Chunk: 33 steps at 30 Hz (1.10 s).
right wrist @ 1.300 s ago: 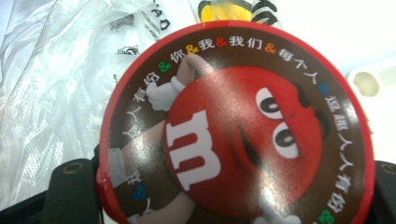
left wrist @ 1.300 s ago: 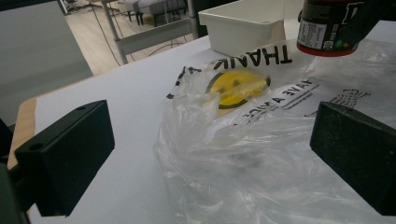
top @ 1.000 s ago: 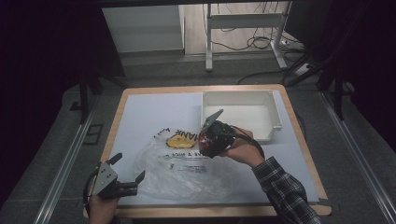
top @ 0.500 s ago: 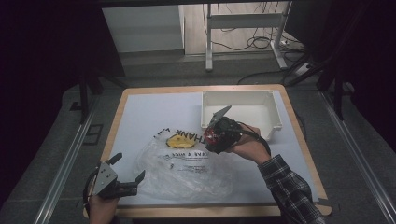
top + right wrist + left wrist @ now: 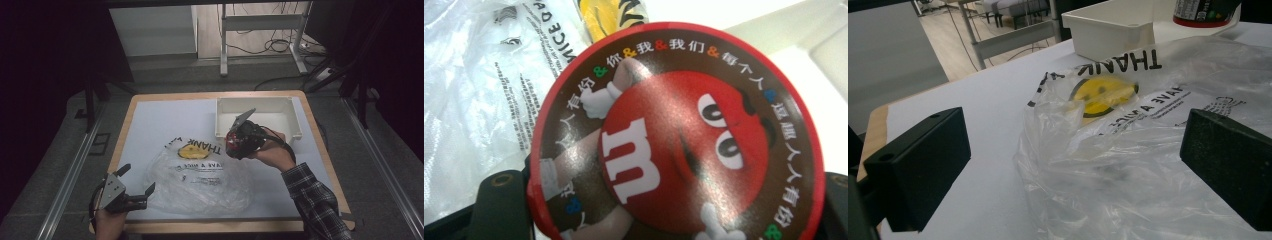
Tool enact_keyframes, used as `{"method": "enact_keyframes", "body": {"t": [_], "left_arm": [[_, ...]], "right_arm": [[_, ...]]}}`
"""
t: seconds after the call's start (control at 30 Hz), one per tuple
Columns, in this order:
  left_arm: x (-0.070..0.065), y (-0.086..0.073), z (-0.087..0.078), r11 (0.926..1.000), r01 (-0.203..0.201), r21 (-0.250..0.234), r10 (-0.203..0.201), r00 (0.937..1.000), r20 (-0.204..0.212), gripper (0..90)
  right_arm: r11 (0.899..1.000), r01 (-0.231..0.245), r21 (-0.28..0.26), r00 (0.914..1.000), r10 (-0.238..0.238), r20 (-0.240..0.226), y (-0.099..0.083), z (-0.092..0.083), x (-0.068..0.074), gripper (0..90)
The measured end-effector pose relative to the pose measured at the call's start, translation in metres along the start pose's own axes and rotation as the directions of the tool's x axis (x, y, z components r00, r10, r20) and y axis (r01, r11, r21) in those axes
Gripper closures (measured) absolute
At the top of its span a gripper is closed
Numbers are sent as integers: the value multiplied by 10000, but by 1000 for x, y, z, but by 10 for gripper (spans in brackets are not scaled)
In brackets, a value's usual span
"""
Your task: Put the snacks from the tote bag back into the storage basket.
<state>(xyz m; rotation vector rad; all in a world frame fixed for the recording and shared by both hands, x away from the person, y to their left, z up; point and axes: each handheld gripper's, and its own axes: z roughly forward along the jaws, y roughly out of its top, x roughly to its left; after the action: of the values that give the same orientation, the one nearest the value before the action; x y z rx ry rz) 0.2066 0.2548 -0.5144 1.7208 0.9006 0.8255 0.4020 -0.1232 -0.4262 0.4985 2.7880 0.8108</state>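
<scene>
Your right gripper [image 5: 235,142] clamps the M&M's candy tub [image 5: 676,135] above the table, seemingly just beside the white bin [image 5: 257,106]. Your left gripper [image 5: 136,186] rests open at the plastic bag [image 5: 200,175].

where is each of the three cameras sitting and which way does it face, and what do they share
High view: above the person's side, facing forward and down on the table; both forearms, left gripper and right gripper show.
Left gripper view: on the left gripper, looking between its open jaws across the plastic bag toward the white bin.
Right gripper view: on the right gripper, looking at the candy tub it clamps.
Shared: bag and bin appear in all three.
</scene>
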Motion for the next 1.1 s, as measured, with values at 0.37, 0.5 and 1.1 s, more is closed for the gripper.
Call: {"method": "enact_keyframes", "body": {"t": [0.37, 0.5, 1.1], "left_arm": [[0, 0, 0, 10000, -3, -7, 3, 10000, -11, 0], [0, 0, 0, 10000, 0, -12, 0, 10000, -5, 0], [0, 0, 0, 10000, -22, -14, 22, 10000, -7, 0]], "right_arm": [[10000, -30, -61, 9999, 31, 135, -1, -2, -11, 257], [10000, -15, -96, 10000, 16, 78, -3, 1, -14, 257], [9997, -230, -10, 9995, 230, 211, -5, 10, -35, 257]]}}
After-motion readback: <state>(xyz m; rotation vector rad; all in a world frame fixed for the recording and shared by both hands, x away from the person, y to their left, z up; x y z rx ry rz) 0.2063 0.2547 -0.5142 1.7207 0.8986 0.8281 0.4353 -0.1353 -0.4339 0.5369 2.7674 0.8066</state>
